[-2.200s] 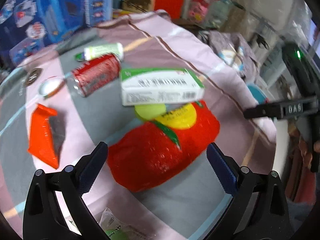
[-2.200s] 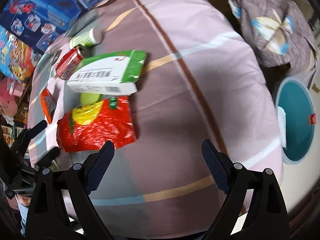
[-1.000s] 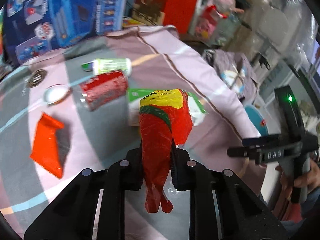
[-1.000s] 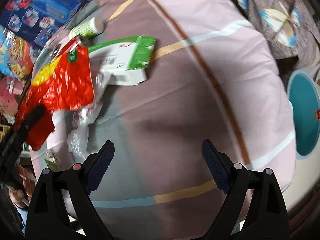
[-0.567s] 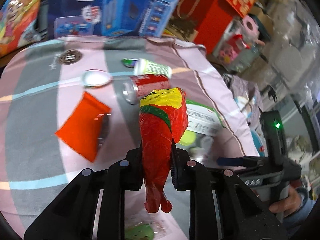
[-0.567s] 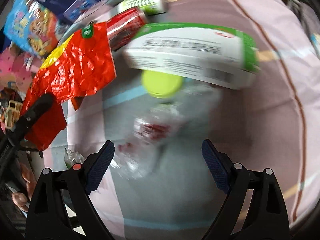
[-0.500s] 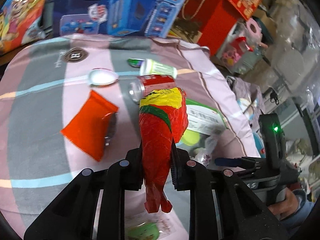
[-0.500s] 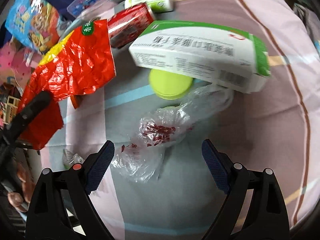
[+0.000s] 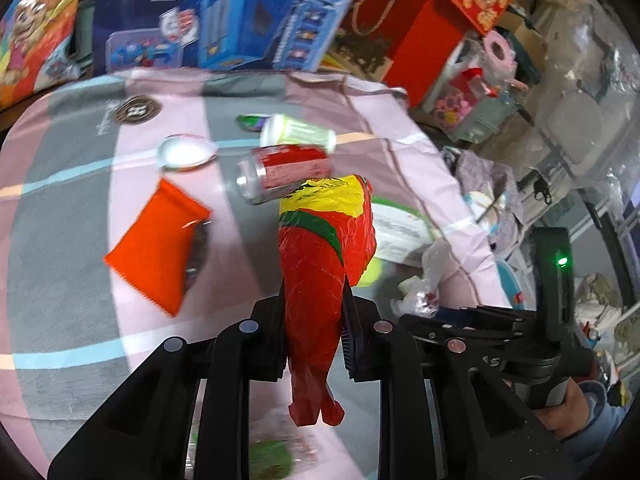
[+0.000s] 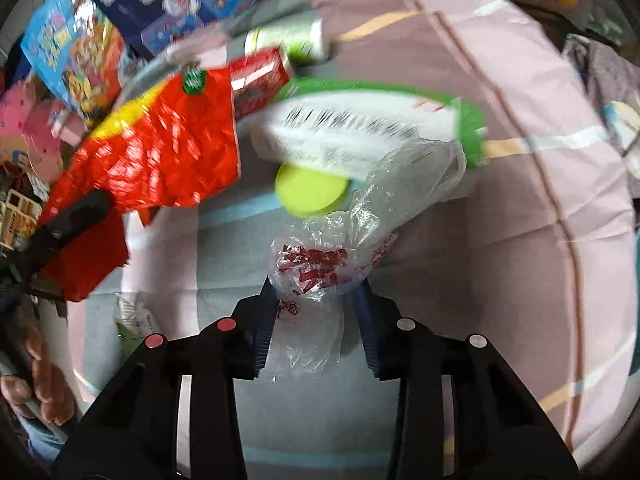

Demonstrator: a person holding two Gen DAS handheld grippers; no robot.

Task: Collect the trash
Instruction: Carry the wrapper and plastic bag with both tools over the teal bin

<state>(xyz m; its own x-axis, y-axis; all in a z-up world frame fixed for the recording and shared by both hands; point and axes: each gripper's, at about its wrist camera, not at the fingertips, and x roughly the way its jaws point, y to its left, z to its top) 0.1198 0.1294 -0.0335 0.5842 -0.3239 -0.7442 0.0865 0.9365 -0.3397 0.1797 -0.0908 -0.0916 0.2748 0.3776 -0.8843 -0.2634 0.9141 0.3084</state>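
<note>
My left gripper (image 9: 314, 308) is shut on a crumpled red and yellow snack bag (image 9: 320, 248), which hangs clear of the cloth. In the right wrist view the same snack bag (image 10: 168, 148) shows at the left. My right gripper (image 10: 314, 312) points down at a clear plastic bag with red print (image 10: 328, 256). Its jaws are closing, and the bag is bunched between the pads. The left wrist view shows the right gripper (image 9: 460, 316) low at the right, at that plastic bag (image 9: 428, 280).
On the pink and grey cloth (image 9: 80, 280) lie a red can (image 9: 288, 172), a green-white bottle (image 9: 298, 132), a white and green box (image 10: 360, 128), a yellow-green lid (image 10: 312, 192), an orange packet (image 9: 156, 240) and a white lid (image 9: 186, 152). Toy boxes (image 9: 240, 12) stand behind.
My right gripper has moved over the clear plastic bag and its wide-open jaws have narrowed around it. The left gripper keeps the red snack bag and has shifted sideways.
</note>
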